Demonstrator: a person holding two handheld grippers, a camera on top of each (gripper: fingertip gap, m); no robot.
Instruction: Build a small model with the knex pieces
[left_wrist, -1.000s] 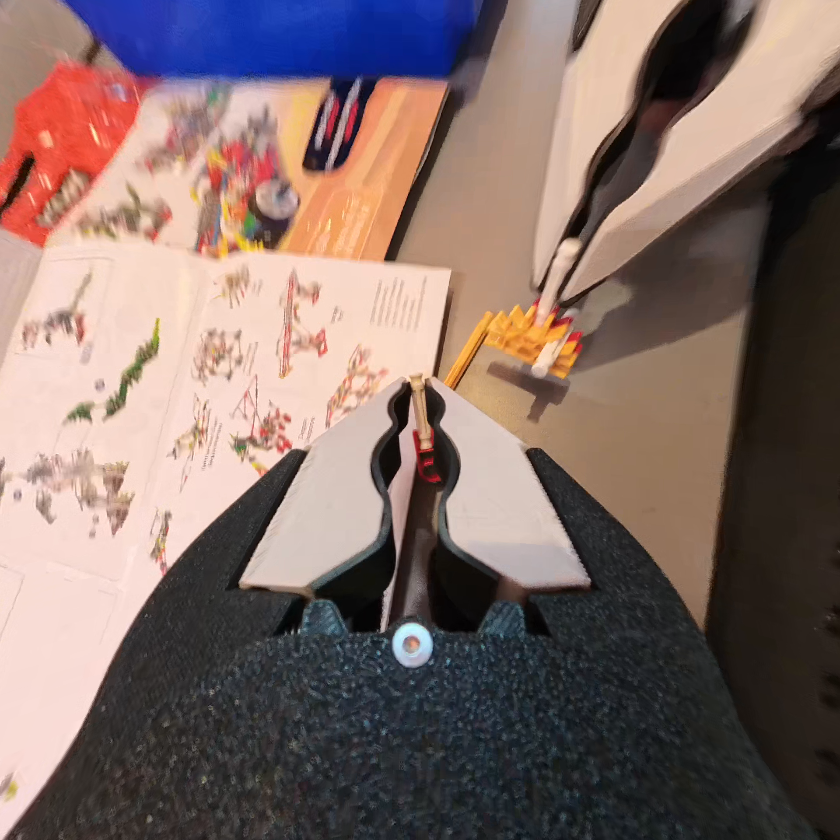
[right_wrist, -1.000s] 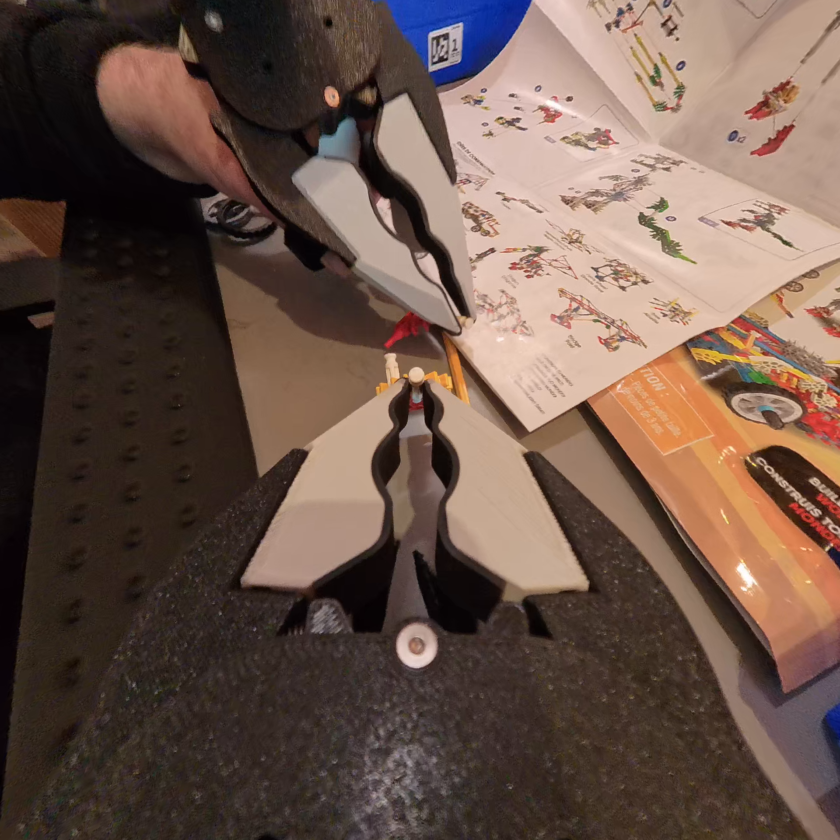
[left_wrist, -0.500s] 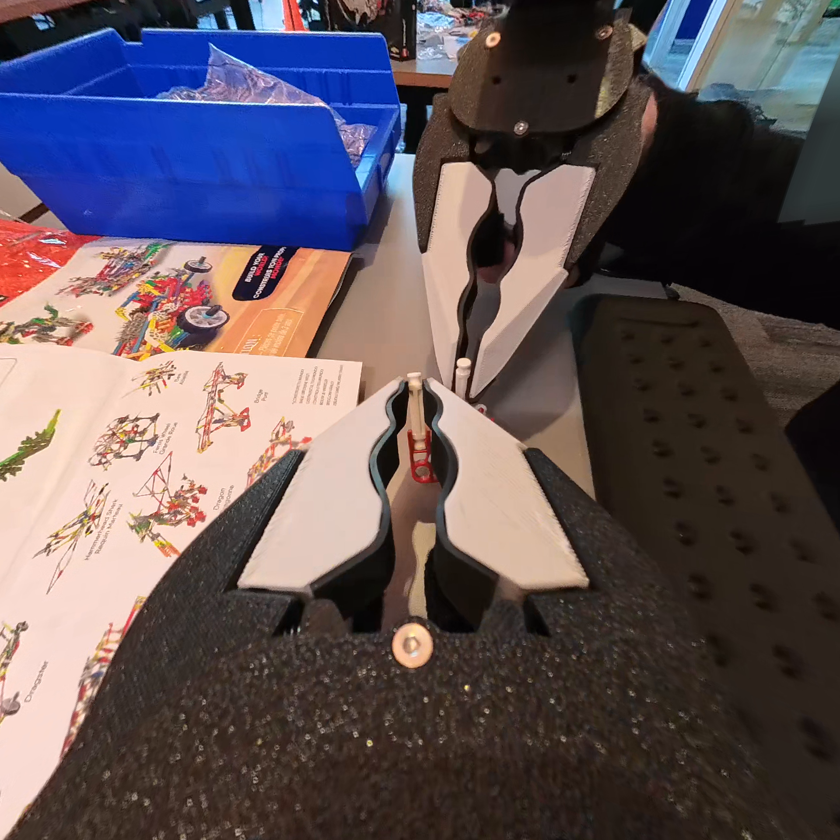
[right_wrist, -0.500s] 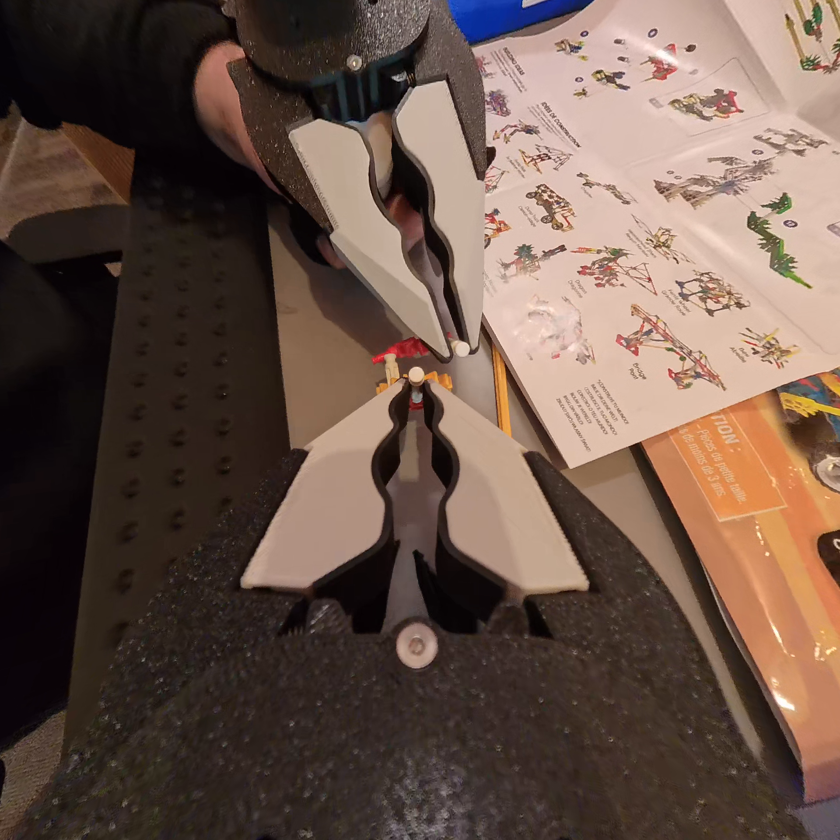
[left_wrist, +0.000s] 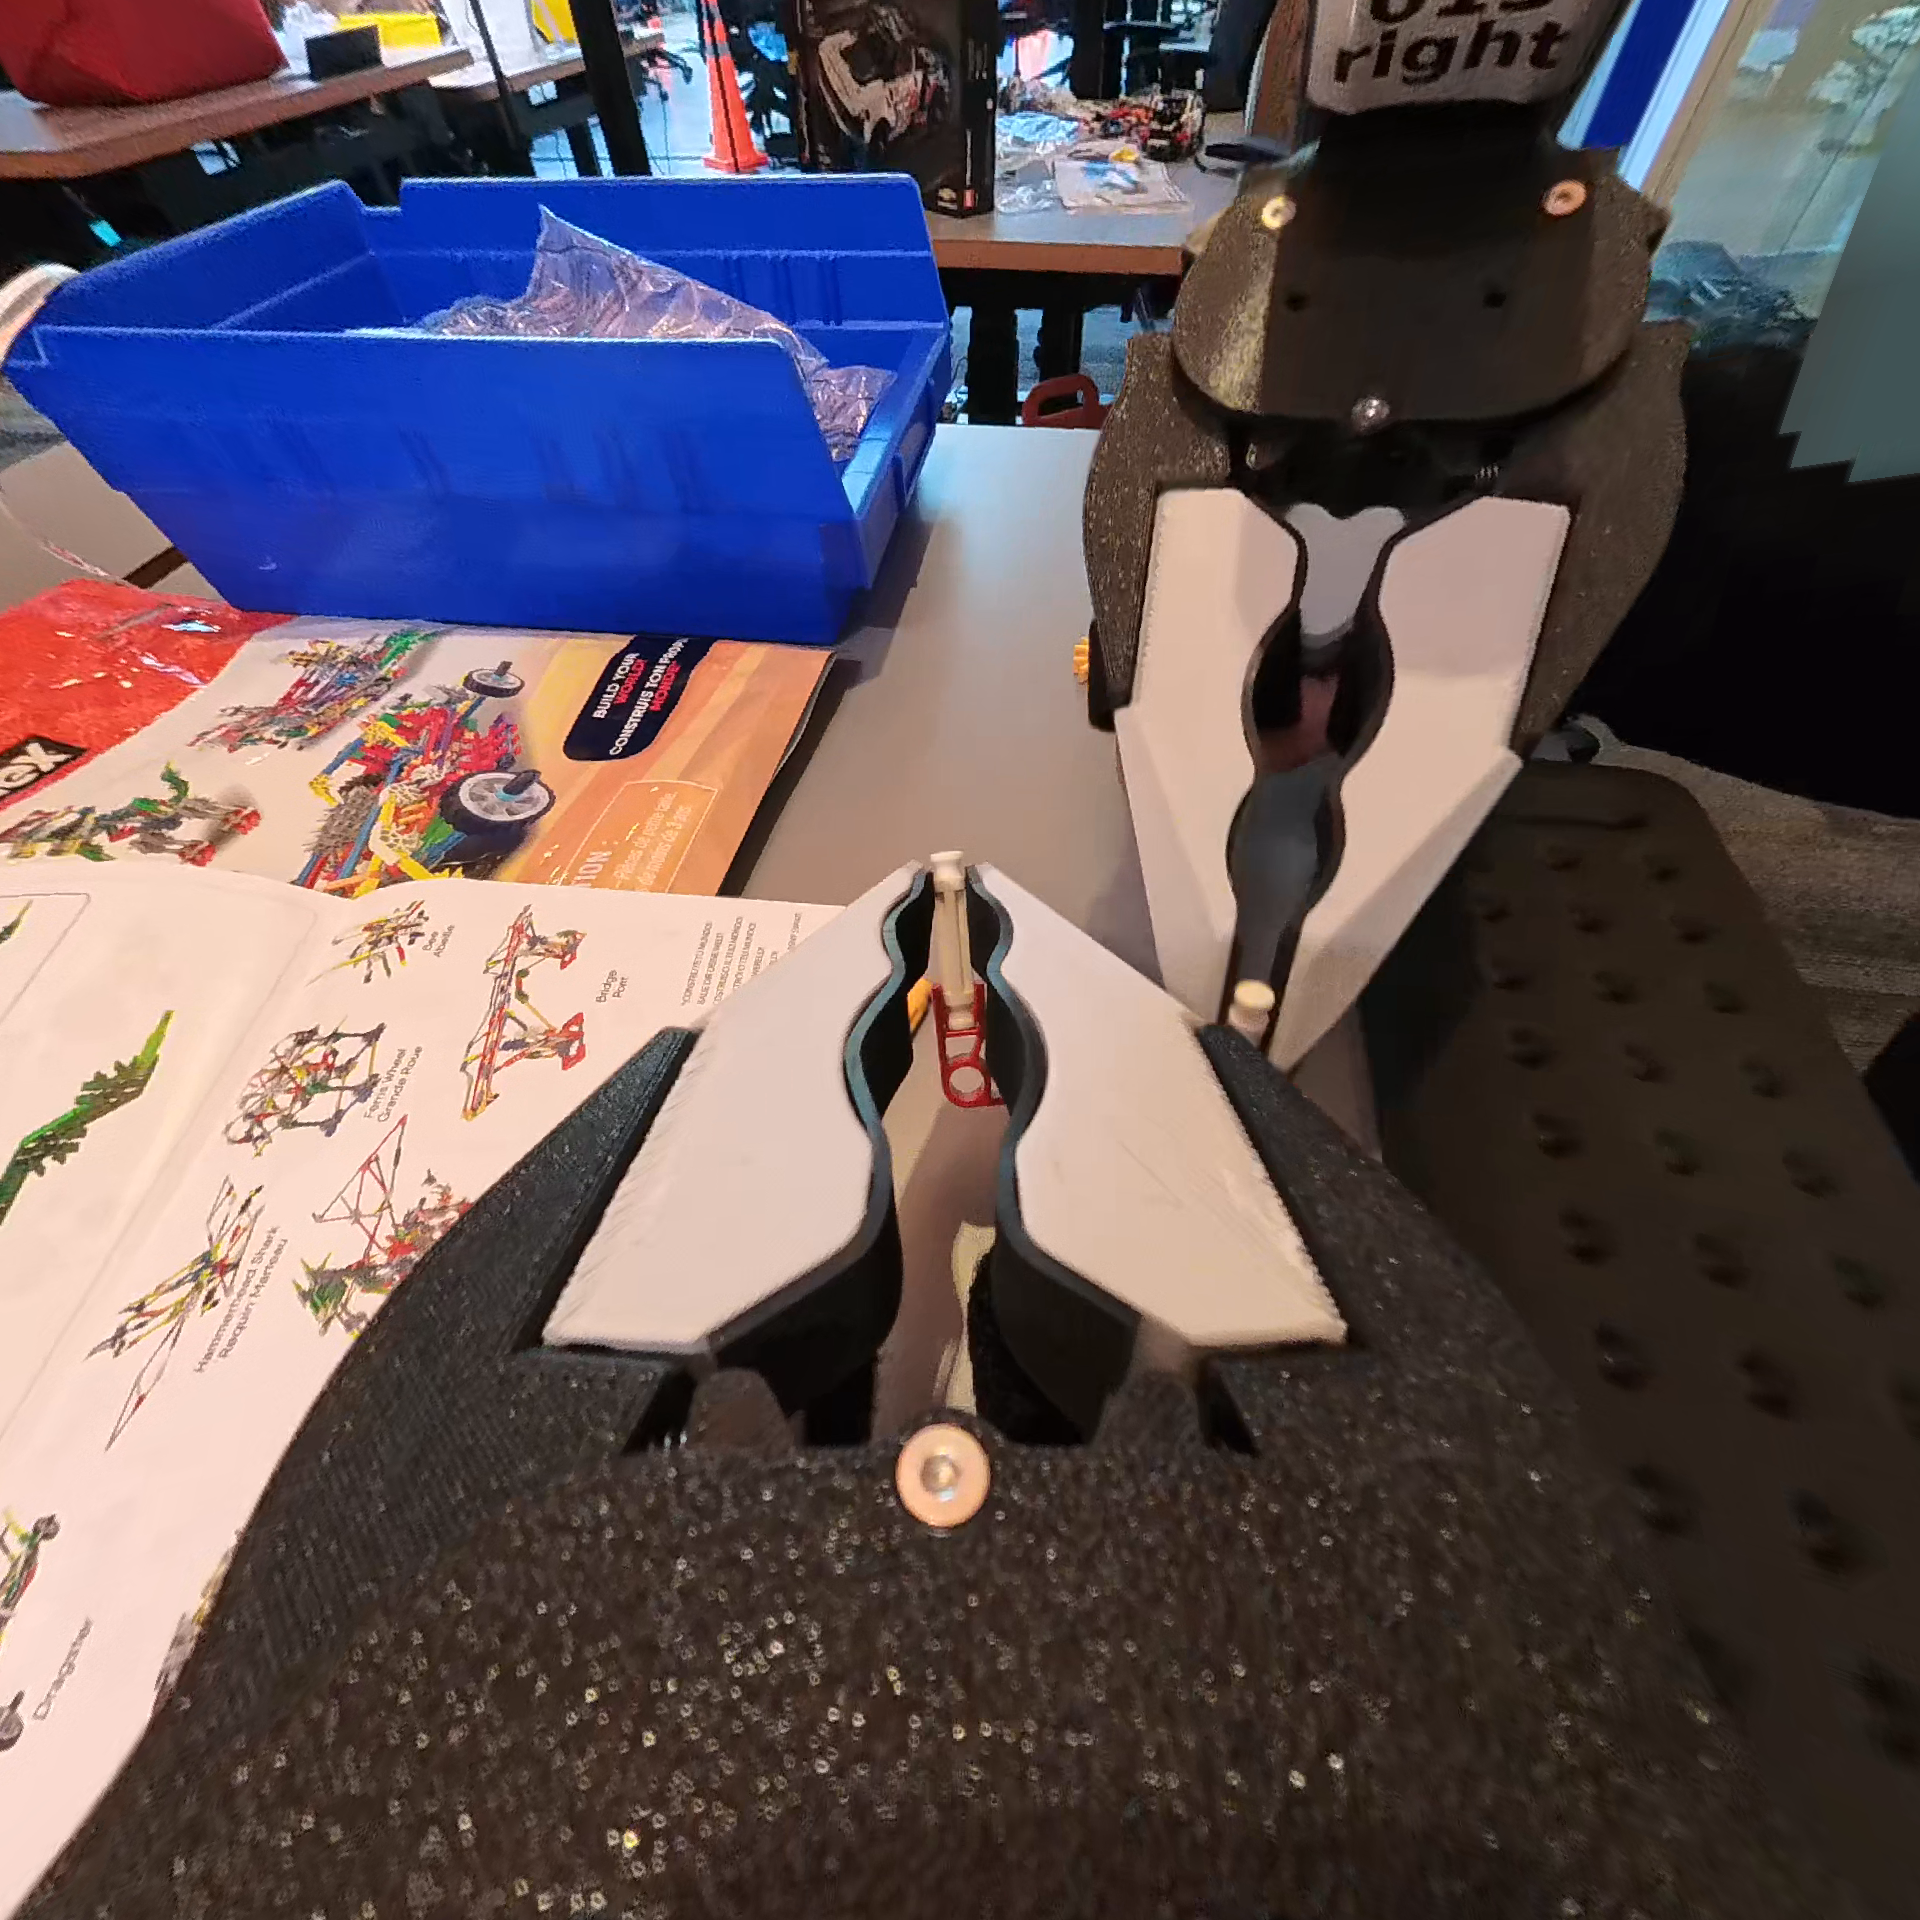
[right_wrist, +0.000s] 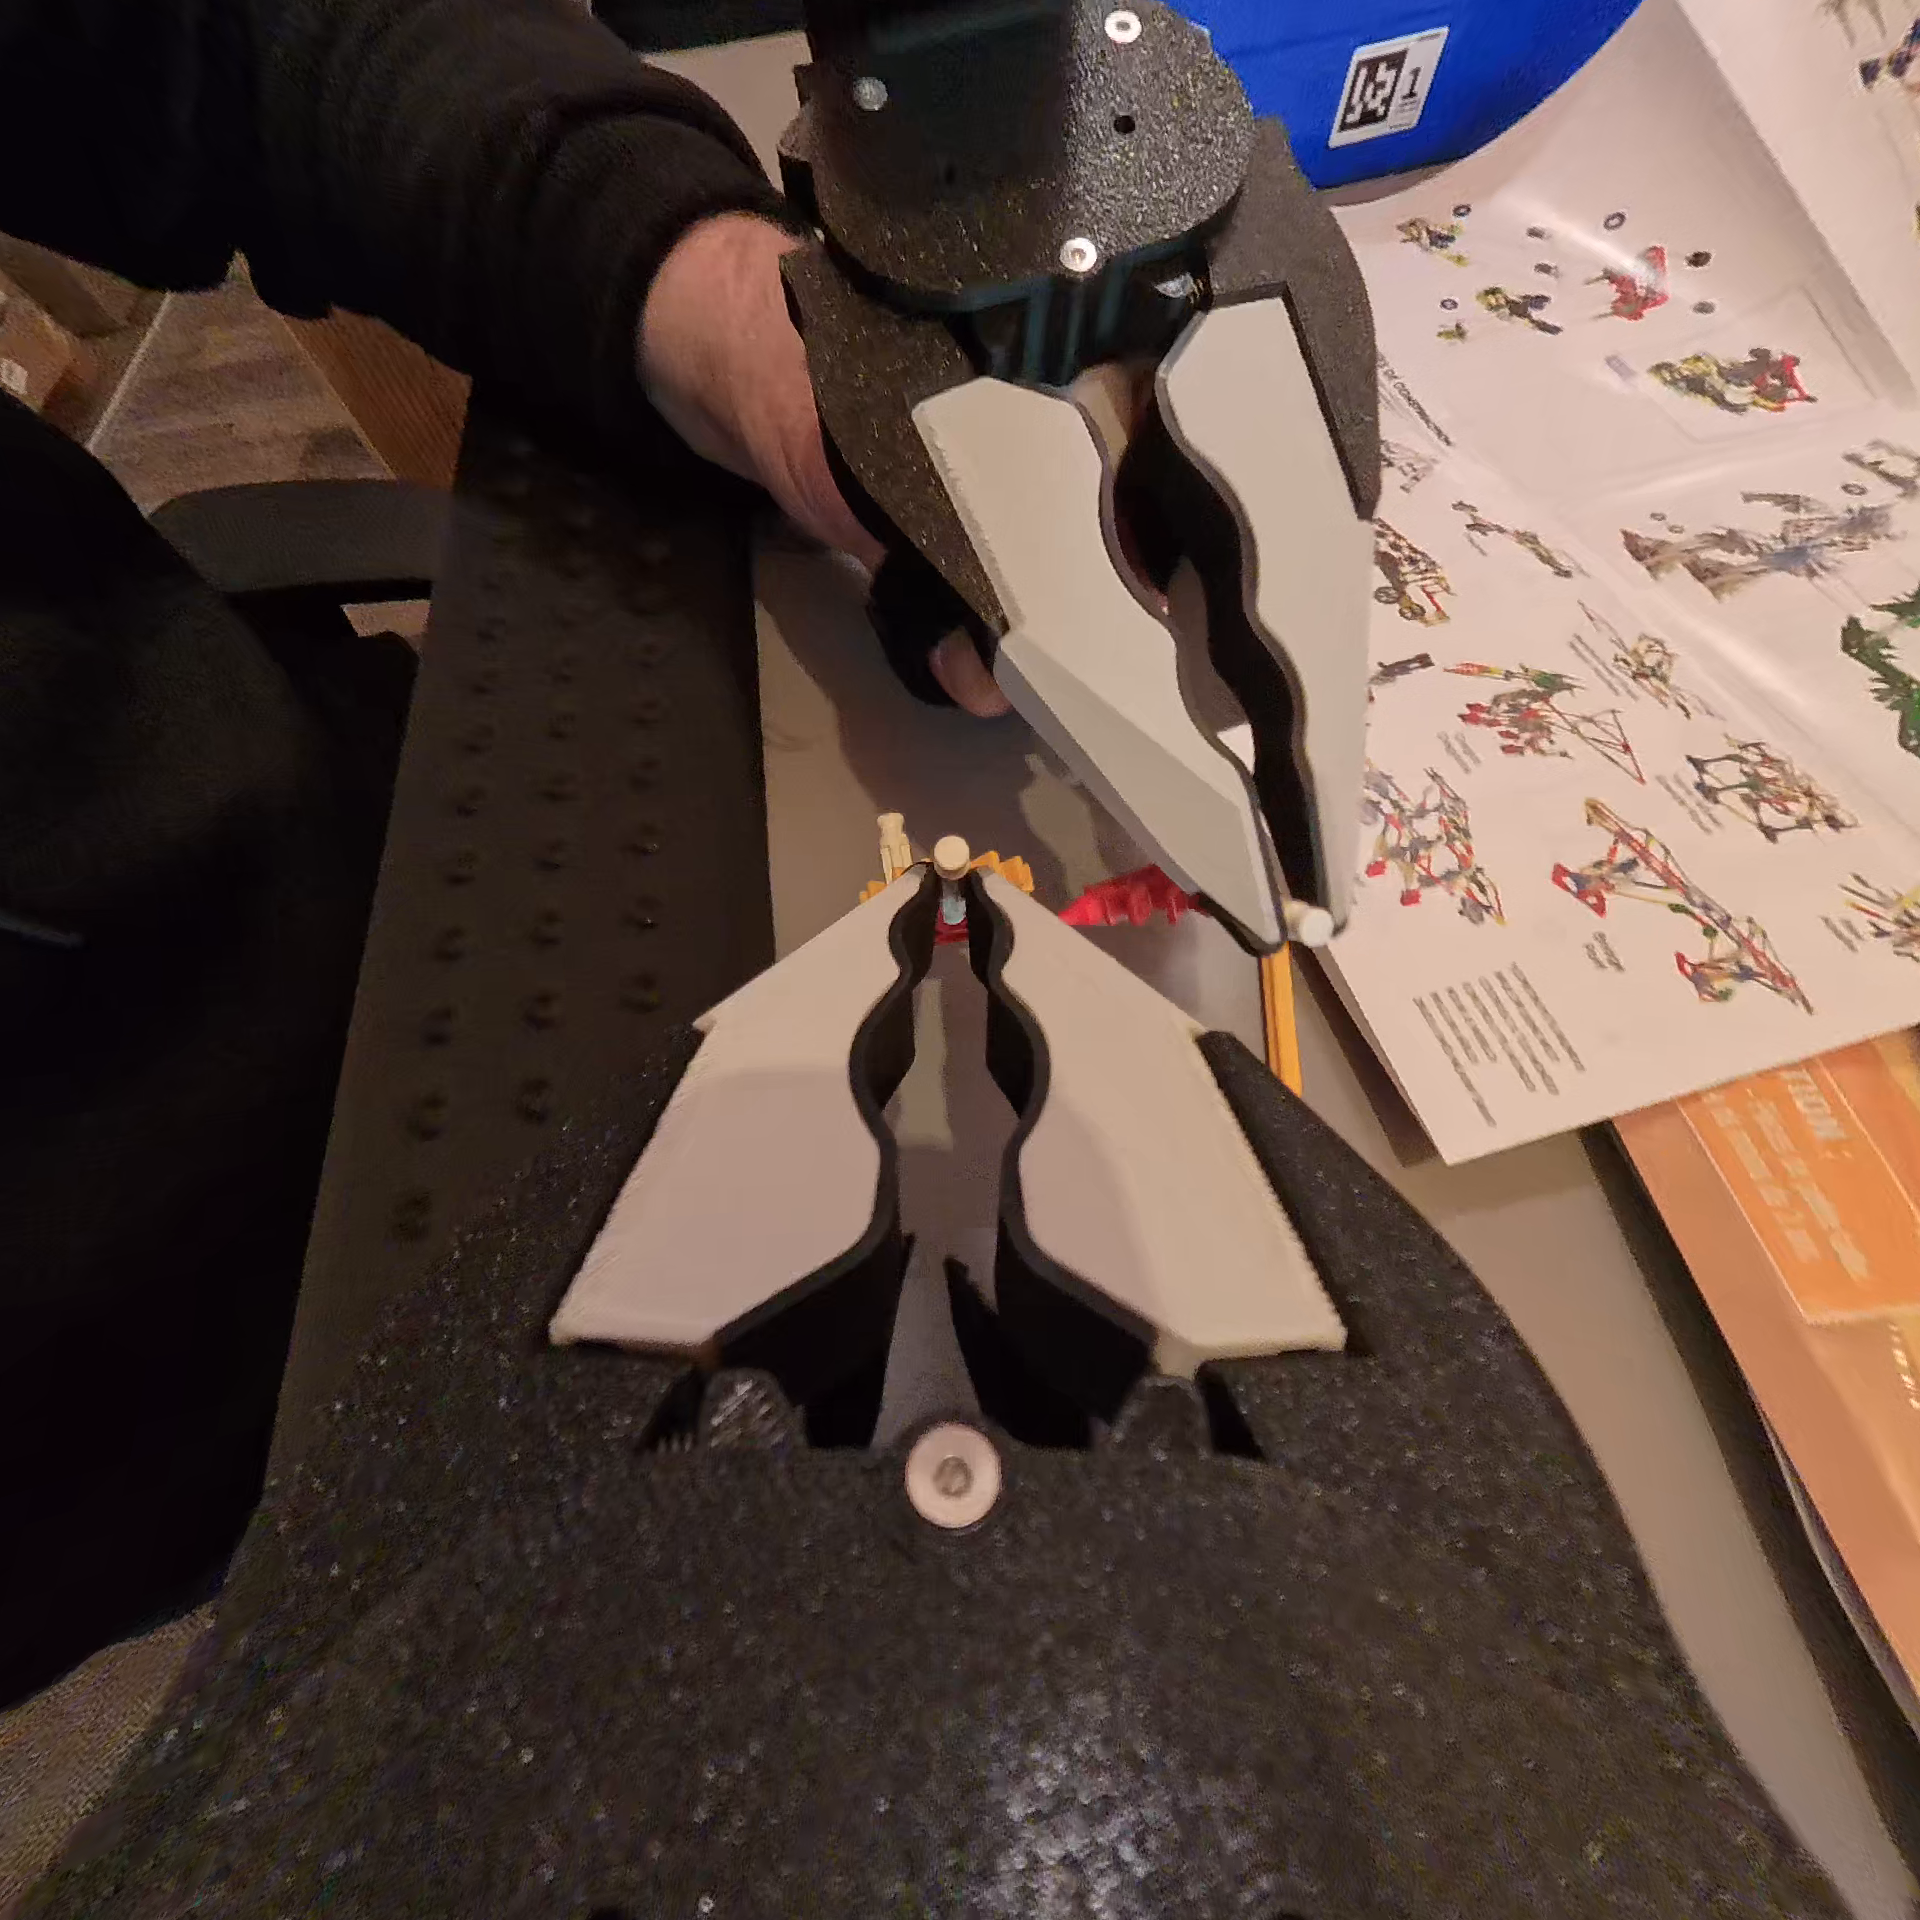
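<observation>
My left gripper (left_wrist: 948, 883) is shut on a white rod (left_wrist: 948, 935) that has a red connector (left_wrist: 966, 1060) on its near end, between the fingers. It also shows in the right wrist view (right_wrist: 1299, 920), held by a hand and pointing down over the edge of the sheet. My right gripper (right_wrist: 951, 878) is shut on another white rod (right_wrist: 950, 857), just in front of a small yellow assembly (right_wrist: 1003, 868) on the grey table. In the left wrist view the right gripper (left_wrist: 1252, 1013) points down, its tip close beside my left gripper's right finger.
A blue bin (left_wrist: 468, 468) with plastic bags stands at the back left. A white instruction sheet (left_wrist: 260, 1039) and an orange booklet (left_wrist: 665, 790) lie left of the grippers. A black dimpled mat (left_wrist: 1662, 1143) lies to the right. A yellow rod (right_wrist: 1278, 1013) lies by the sheet's edge.
The left wrist view has tilted up from the table to level. The two grippers have drawn closer, tips now side by side. Both have stayed shut on their rods.
</observation>
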